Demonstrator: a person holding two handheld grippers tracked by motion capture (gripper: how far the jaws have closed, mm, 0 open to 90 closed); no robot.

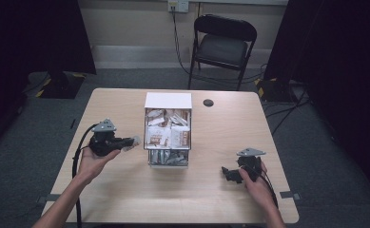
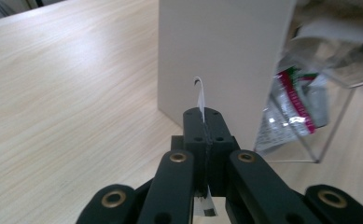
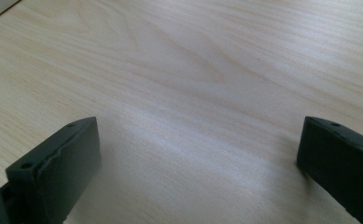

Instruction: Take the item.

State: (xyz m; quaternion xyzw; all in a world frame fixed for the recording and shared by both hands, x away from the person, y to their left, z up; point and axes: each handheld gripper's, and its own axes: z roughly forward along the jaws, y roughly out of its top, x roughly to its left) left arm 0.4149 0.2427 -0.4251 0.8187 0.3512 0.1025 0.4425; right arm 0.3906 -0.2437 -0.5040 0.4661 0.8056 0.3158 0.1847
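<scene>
Left hand-held gripper (image 2: 202,122) clamps a thin white paper sachet (image 2: 199,95) edgewise, beside the clear compartmented box (image 1: 168,137); right hand-held gripper (image 3: 198,163) rests with jaws apart on the pale wooden bench (image 3: 193,70).

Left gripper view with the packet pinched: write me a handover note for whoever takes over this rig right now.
Left hand-held gripper: shut on a thin white packet, held edge-on just left of the clear organiser box.
Right hand-held gripper: jaws wide open, nothing between them, low over bare table near the front right corner.
Things: the box stands mid-table, its compartments stuffed with sachets; more wrapped sachets show through its clear wall.
Done: one packet is in the left grip, outside the box.
Left: whether it goes in or comes out cannot be told; finish that move and deal with the rest.
</scene>
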